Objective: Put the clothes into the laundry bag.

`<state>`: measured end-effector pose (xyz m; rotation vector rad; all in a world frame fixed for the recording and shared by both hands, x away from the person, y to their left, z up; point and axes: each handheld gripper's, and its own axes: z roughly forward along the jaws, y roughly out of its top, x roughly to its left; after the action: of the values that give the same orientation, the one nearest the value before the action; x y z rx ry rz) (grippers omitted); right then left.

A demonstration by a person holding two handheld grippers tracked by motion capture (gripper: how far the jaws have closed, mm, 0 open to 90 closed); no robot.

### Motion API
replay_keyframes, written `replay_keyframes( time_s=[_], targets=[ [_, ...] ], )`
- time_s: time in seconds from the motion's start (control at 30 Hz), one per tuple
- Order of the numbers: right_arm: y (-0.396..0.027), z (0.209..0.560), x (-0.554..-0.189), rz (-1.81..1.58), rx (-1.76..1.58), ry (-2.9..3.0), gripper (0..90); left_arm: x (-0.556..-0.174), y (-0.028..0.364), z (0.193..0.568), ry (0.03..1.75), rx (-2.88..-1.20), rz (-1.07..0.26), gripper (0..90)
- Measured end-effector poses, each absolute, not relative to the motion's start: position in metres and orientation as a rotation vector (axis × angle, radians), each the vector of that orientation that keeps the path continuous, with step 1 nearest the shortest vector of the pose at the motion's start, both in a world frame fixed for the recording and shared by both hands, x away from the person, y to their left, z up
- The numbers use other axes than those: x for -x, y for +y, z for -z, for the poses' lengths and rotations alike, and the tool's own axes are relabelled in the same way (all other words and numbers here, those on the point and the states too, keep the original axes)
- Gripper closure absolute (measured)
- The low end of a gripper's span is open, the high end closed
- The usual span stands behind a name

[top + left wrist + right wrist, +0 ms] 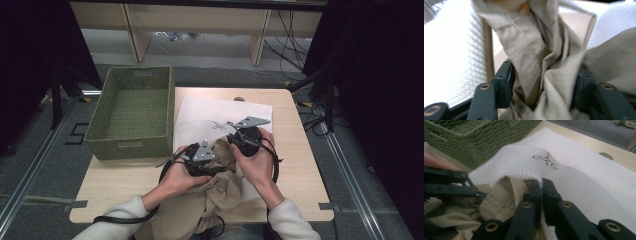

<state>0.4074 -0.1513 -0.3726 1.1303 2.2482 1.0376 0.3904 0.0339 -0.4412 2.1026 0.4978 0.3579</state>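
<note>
Grey floor (200, 50), dark curtains (380, 75)

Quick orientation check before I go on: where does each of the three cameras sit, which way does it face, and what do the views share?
High view: above the person's side, looking forward and down at the table, green basket, both hands.
Left gripper view: on the left gripper, looking along its jaws, which hold bunched beige garment.
Right gripper view: on the right gripper, facing the basket, jaws pinching the white mesh bag.
Shared: garment and mesh bag.

Crumpled beige garment (225, 185) partly, seemingly, inside white mesh bag (210, 117) on table.
</note>
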Motion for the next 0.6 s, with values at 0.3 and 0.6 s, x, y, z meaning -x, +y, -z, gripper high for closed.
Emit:
replay_keyframes(
  time_s=[0.3,0.6],
  targets=[
    [-0.151,0.373,-0.407,-1.031,-1.151,2.254,88.2,-0.376,0.049,0.416,0.473,-1.991,-0.391,40.4],
    [-0.150,0.373,-0.407,-1.037,-1.133,2.247,88.3,-0.380,0.038,0.418,0.413,-2.006,-0.423,72.7]
  ],
)
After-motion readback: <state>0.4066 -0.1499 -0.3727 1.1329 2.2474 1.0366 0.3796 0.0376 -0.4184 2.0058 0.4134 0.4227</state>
